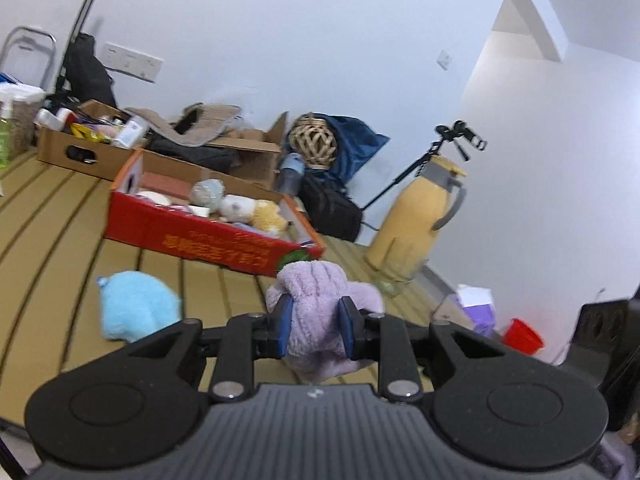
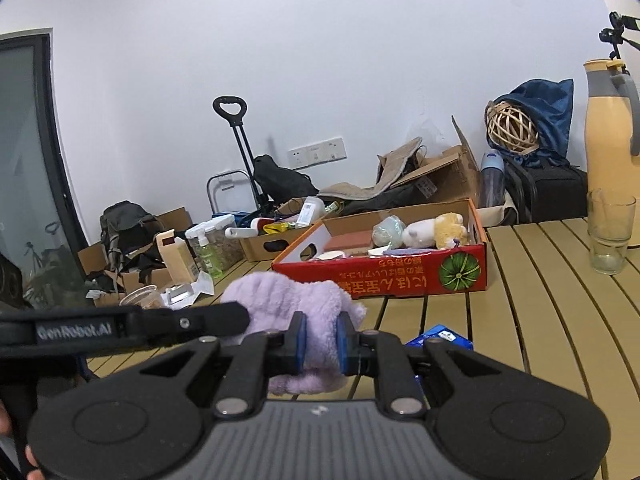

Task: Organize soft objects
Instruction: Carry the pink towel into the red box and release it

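A fluffy lilac cloth [image 1: 316, 312] hangs above the slatted table, gripped from both ends. My left gripper [image 1: 316, 320] is shut on one part of it. My right gripper [image 2: 320, 340] is shut on another part of the lilac cloth [image 2: 292, 300], and the left gripper's black arm [image 2: 132, 324] crosses that view at the left. Behind the cloth stands a red cardboard box [image 1: 208, 236] holding several plush toys [image 1: 256, 210], also seen as the red box [image 2: 400, 276] in the right wrist view. A light blue plush [image 1: 132, 308] lies on the table to the left.
A yellow jug [image 1: 416, 224] and a clear glass [image 2: 610, 236] stand at the table's right side. A blue packet [image 2: 440, 338] lies under my right gripper. Brown boxes of clutter [image 1: 80, 144], bags, a trolley and a wicker ball [image 1: 314, 144] crowd the far wall. A red cup [image 1: 522, 336] sits on the floor.
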The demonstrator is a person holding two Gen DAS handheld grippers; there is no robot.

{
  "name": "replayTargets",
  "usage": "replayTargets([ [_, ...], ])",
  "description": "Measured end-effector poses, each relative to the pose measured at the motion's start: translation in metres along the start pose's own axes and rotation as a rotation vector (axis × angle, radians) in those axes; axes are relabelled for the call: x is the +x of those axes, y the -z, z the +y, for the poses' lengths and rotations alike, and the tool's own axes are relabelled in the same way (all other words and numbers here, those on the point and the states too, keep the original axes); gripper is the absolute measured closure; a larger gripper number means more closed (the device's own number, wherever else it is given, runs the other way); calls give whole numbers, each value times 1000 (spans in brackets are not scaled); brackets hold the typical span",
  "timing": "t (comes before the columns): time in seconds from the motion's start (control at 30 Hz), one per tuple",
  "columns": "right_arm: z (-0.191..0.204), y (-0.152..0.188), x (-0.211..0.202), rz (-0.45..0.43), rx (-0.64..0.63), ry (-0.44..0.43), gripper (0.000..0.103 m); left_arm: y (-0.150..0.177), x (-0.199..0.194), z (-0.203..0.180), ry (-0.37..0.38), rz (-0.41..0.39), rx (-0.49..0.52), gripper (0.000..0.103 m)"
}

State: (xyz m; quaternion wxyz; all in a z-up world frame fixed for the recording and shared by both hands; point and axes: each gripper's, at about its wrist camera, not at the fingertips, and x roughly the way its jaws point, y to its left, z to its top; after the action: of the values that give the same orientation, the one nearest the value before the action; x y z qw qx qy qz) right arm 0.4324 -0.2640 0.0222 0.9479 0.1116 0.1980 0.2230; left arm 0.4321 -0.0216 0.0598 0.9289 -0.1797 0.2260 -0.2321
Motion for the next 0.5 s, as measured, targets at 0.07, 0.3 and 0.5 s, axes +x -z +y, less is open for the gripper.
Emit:
replayTargets([
  [0.07,-6,-10,8,-7,8,9,88,-15,14,3,20,2,-7,78],
  [0.3,-61,-104,102,17,91,-26,88,-114,124,38,34,42,-49,77],
  [0.5,-110,-153,240,178,111,51,88,-157,249,99,-78,180,-168,77],
])
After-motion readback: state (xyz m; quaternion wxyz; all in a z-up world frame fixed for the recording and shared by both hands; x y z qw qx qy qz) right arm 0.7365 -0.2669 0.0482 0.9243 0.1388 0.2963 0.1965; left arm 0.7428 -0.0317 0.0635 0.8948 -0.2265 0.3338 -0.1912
